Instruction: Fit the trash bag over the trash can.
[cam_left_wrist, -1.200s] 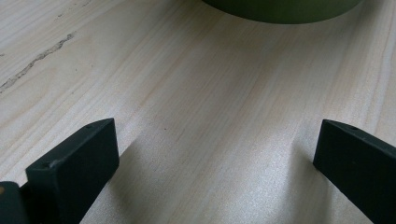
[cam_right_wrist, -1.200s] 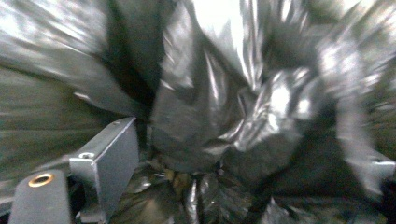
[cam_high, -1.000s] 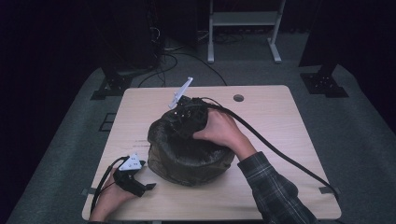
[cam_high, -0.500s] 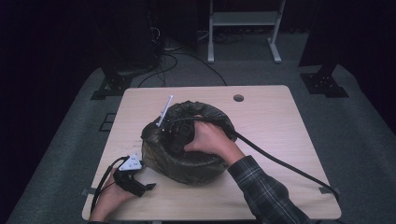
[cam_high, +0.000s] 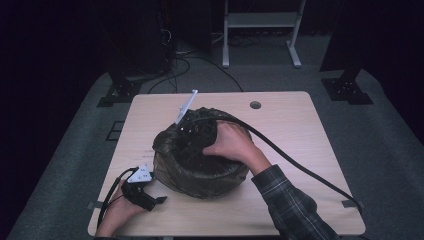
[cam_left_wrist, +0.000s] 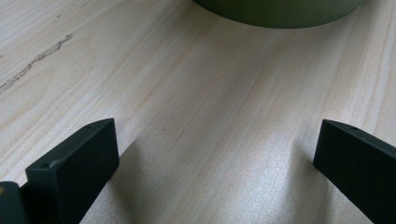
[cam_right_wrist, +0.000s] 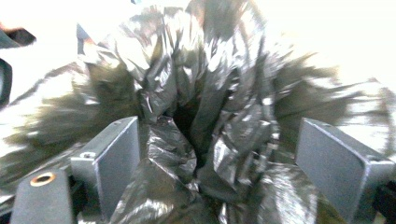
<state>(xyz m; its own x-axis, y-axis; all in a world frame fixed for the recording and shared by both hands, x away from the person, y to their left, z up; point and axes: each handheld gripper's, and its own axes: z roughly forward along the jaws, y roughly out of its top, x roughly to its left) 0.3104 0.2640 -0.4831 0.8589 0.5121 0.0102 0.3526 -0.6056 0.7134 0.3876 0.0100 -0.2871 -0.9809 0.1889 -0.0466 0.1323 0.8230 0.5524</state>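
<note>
A round olive-green bin (cam_high: 200, 177), lined with a crumpled black plastic bag (cam_high: 192, 160), is seen standing near the middle of the pale wooden table (cam_high: 300, 150), slightly to the left and toward the near edge. The right gripper (cam_high: 197, 131) is held over the far rim of the bin, inside the mouth of the liner; in the right gripper view its jaws are spread apart, with bunched folds of the bag (cam_right_wrist: 201, 135) lying between them but not yet pinched. The right hand (cam_high: 230, 145) is laid over the gripper, and a thick black cable (cam_high: 300, 167) is trailed from it to the near right. The left gripper (cam_high: 145, 195) is rested on the table just beside the near-left wall of the bin; in the left gripper view its jaws are parted over bare wood, and the green wall (cam_left_wrist: 280, 9) is seen ahead of them, apart from both. The left hand (cam_high: 117, 212) is kept at the near-left edge.

The step in hand is judged to be the seating of the liner. It is best done by closing on a single thick fold near the rim, not on loose film, and by drawing it outward over the edge slowly, so that the thin plastic is not torn. The bin may be steadied by the left gripper, since a light bin is likely to slide.
</note>
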